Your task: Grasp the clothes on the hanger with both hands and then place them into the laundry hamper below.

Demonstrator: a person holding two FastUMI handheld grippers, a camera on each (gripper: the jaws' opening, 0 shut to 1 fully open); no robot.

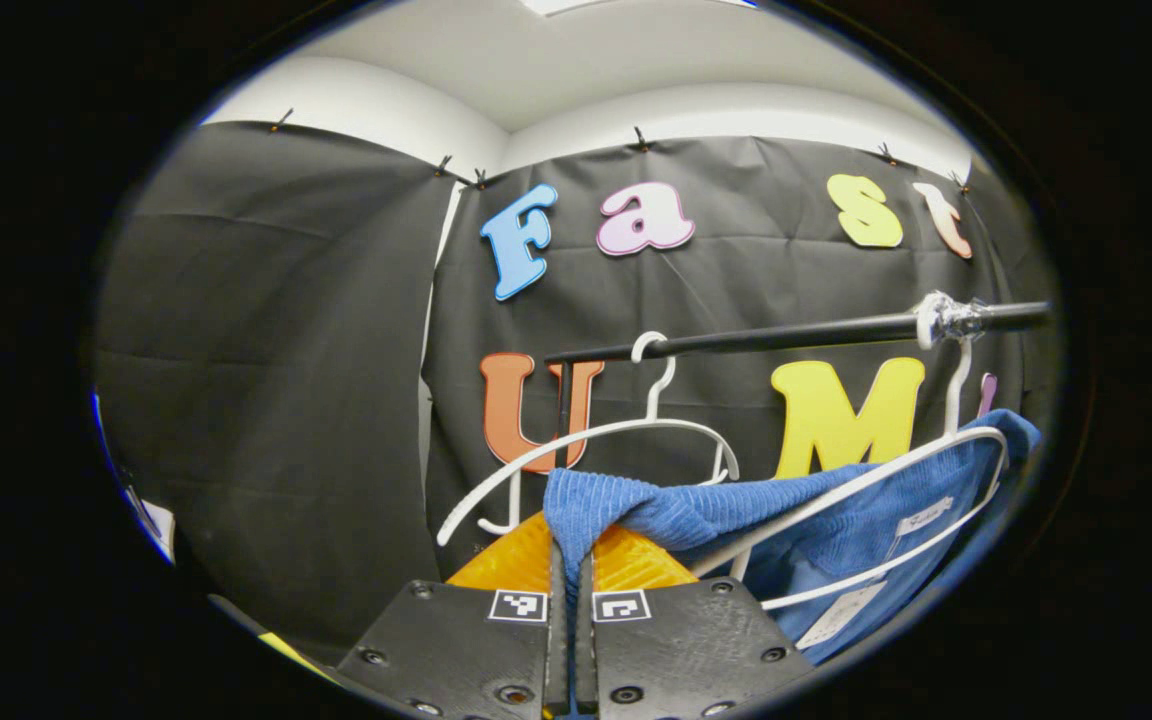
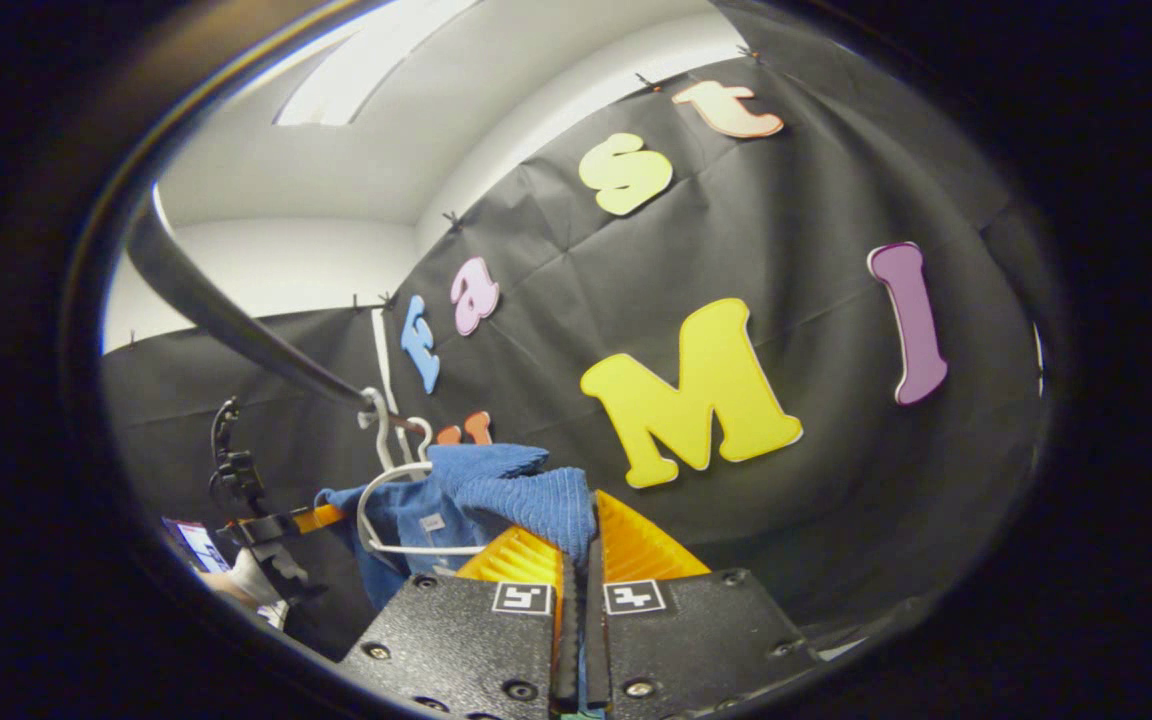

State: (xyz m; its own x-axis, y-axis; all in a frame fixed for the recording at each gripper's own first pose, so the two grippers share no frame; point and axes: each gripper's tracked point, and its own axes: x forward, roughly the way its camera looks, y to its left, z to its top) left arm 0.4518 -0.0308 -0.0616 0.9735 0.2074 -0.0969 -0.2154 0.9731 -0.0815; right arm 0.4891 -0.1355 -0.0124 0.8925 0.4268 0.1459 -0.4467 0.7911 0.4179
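A black rail (image 1: 786, 338) runs across the booth ahead of me, and it carries two white hangers so that clothing can hang free above where the hamper is meant to be; the hamper itself I cannot point to from here. In the left gripper view, the nearer empty hanger (image 1: 591, 440) hooks over the rail just left of centre, and a second hanger (image 1: 896, 500) hangs further right, with a blue ribbed garment (image 1: 836, 530) draped over it. I judge the garment sits there because it has not yet been lifted off. My left tool (image 1: 568, 560) is closed on one corner of that blue cloth: the fabric rises straight out from between the two fingers, which press together with the cloth pinched in the gap, so the garment lies directly at and just beyond my fingertips, stretching away to the right toward its hanger. In the right gripper view, my right tool (image 2: 581, 560) is likewise closed on another bunched edge of the same blue garment (image 2: 516, 495), which spills up and to the left from between the fingers toward the hanger (image 2: 386, 500) and the rail (image 2: 236, 320) above it. Farther off at the left of that view I can see the other tool (image 2: 276, 525) and a hand (image 2: 246, 580) holding it.
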